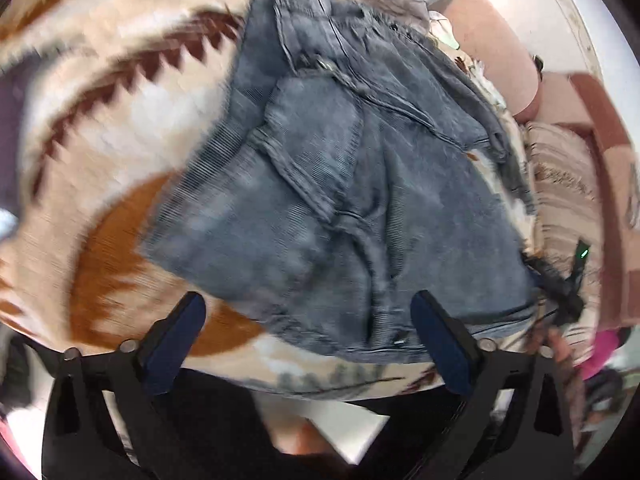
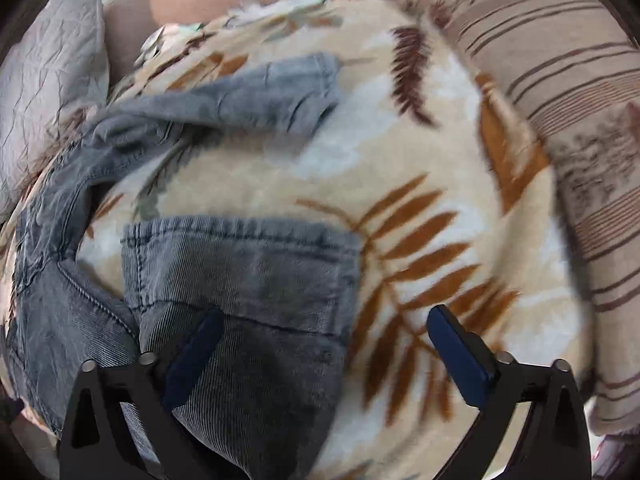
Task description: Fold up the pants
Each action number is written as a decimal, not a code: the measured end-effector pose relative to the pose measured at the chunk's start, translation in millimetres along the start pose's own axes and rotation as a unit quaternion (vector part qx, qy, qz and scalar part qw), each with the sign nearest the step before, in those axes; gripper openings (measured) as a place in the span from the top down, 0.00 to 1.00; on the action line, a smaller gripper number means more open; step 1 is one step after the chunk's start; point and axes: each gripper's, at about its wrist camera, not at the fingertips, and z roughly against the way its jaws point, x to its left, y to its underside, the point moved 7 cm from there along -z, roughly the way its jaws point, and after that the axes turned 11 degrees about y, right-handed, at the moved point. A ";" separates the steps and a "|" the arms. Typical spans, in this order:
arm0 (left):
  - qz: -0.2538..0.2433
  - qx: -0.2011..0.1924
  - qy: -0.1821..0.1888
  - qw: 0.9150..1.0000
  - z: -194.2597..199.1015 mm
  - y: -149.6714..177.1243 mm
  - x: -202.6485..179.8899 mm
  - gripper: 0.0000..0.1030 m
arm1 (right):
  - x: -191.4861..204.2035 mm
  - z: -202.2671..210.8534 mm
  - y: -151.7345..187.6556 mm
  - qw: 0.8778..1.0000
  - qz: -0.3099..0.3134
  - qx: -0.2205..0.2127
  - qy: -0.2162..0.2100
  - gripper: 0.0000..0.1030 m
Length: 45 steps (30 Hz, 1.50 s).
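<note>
Grey-blue corduroy pants lie on a cream blanket with brown leaf prints. In the left wrist view the waist part with fly and pocket seams fills the middle. My left gripper is open just above the pants' near edge, holding nothing. In the right wrist view both pant legs spread apart; one hem lies near, the other leg lies farther back. My right gripper is open over the near leg's hem, its left finger over the cloth, its right finger over the blanket.
A striped beige pillow lies at the right. A crinkled grey pillow lies at the back left. A pink wall or headboard is behind. The other gripper shows at the pants' right edge in the left wrist view.
</note>
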 end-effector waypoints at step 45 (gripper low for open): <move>-0.068 0.010 -0.104 0.992 -18.1 -34.4 1.6 0.32 | -127.3 -17.9 -15.1 0.998 -0.036 -0.026 0.039 0.85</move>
